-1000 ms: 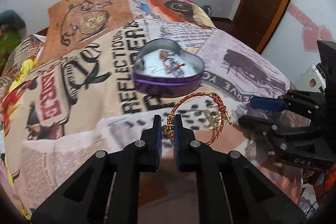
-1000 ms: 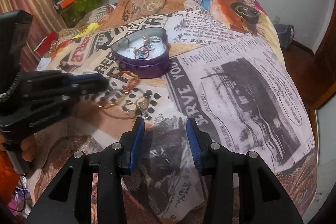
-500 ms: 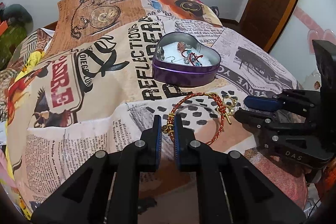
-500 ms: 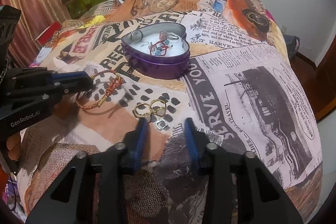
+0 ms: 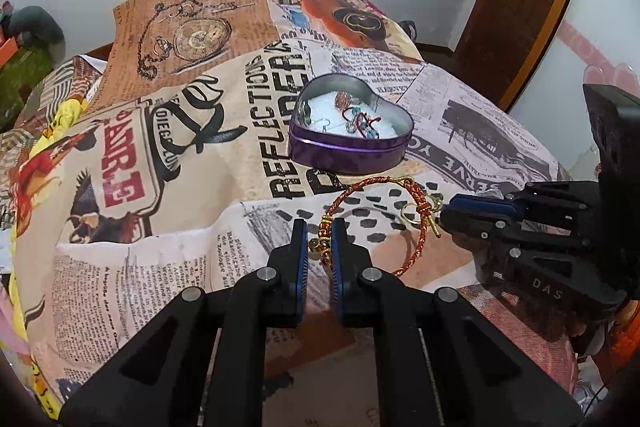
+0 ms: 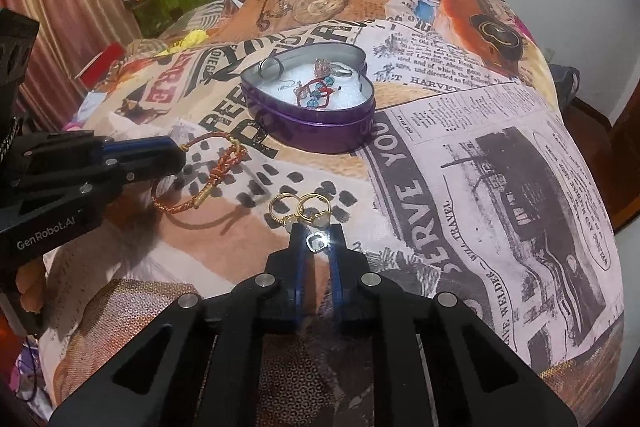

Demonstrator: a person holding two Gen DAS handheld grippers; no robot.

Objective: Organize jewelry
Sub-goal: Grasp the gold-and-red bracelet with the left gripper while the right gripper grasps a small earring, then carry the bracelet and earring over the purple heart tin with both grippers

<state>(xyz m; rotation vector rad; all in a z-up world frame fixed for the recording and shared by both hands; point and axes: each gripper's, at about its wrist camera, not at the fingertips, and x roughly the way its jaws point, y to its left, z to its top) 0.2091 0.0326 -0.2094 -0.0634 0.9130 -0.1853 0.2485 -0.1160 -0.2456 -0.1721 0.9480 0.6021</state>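
A red and gold cord bracelet (image 5: 362, 184) lies on the printed bedspread, its beaded end pinched in my shut left gripper (image 5: 320, 239). In the right wrist view the same bracelet (image 6: 224, 163) trails from the left gripper (image 6: 180, 155). My right gripper (image 6: 317, 237) is closing its jaws on a small silver ring (image 6: 316, 242), which fills the gap between the fingertips. Two gold rings (image 6: 298, 207) lie just beyond it. The purple heart-shaped tin (image 6: 320, 135) stands open further back and holds several pieces of jewelry on white padding.
The bedspread (image 6: 480, 187) drops away at the right and near edges. A wooden door (image 5: 520, 7) and a white wall stand behind the bed. Clutter and a striped curtain (image 6: 60, 7) are at the far left.
My right gripper moved forward to the rings and its jaws narrowed onto the silver ring. The left gripper stays shut on the bracelet.
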